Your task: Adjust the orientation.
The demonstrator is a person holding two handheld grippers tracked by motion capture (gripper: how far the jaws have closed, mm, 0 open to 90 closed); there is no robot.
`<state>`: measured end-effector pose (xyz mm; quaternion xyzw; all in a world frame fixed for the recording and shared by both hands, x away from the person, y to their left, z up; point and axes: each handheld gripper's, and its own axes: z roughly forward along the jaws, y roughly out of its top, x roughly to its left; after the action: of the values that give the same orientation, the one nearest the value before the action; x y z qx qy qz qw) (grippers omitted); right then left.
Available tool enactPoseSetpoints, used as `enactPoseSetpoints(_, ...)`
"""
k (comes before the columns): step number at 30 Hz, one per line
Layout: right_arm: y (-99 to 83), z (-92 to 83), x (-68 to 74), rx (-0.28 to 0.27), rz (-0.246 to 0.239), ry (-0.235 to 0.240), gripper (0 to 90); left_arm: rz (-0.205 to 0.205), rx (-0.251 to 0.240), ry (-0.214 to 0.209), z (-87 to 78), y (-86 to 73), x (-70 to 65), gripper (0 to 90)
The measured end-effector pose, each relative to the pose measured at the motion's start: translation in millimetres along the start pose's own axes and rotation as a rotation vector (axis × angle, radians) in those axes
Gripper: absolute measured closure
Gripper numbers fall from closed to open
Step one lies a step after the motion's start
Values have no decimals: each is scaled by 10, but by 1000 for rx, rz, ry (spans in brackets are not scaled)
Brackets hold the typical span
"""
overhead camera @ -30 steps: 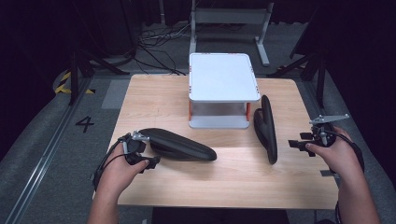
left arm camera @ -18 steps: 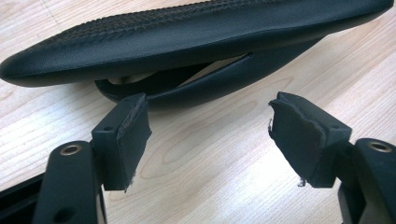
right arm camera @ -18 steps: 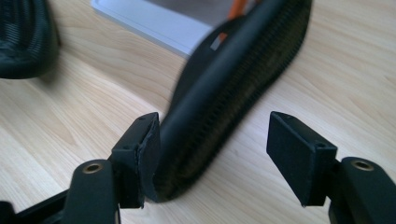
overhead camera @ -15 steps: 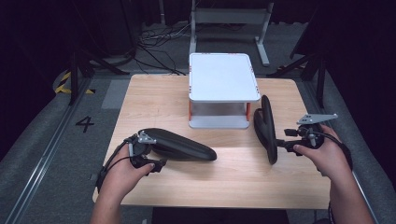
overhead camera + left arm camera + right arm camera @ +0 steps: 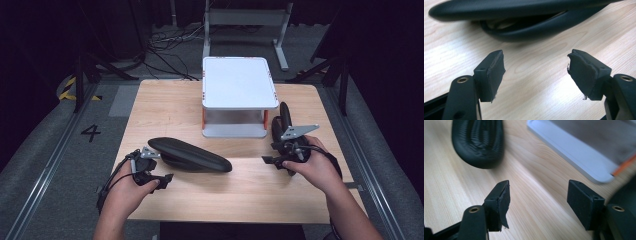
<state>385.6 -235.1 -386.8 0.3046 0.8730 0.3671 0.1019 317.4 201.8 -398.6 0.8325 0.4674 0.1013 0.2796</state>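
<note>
Your right gripper has its jaws standing apart over bare wooden table, with nothing between the pads. One black shoe lies sole-up at the upper left, well ahead of your jaws. A white stand with an orange leg sits upper right; a dark blurred shape is at the right edge.

Two black shoes, on wooden table

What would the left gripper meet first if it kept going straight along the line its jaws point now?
Most likely the black shoe lying on its side just ahead: the left gripper has open, empty jaws aimed at its opening, with bare wooden table between. How big the gap is can't be judged.
</note>
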Motion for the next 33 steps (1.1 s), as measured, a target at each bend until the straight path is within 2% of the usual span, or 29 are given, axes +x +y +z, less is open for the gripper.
enactPoseSetpoints(1,0,0,0,0,0,0,356,0,0,0,0,0,0,292)
enactPoseSetpoints(5,110,210,169,4,-77,50,350,-21,15,9,-11,-67,26,292)
enactPoseSetpoints(6,152,307,263,12,-108,79,349,-26,11,13,-13,-80,28,292)
enactPoseSetpoints(8,166,342,295,12,-122,89,348,-28,8,11,-15,-81,27,292)
enactPoseSetpoints(12,254,537,484,17,-183,140,329,-25,9,8,-5,-74,21,292)
enactPoseSetpoints(16,300,606,574,23,-205,149,326,-21,17,5,10,-64,21,291)
enactPoseSetpoints(19,353,673,680,22,-256,160,320,-16,21,0,31,-45,14,290)
enactPoseSetpoints(21,364,683,701,22,-258,162,320,-9,23,-3,51,-34,7,289)
enactPoseSetpoints(24,397,740,771,7,-288,177,320,-2,36,-11,93,-21,-21,289)
enactPoseSetpoints(33,446,941,827,20,-337,144,326,-2,51,-17,130,-27,-25,288)
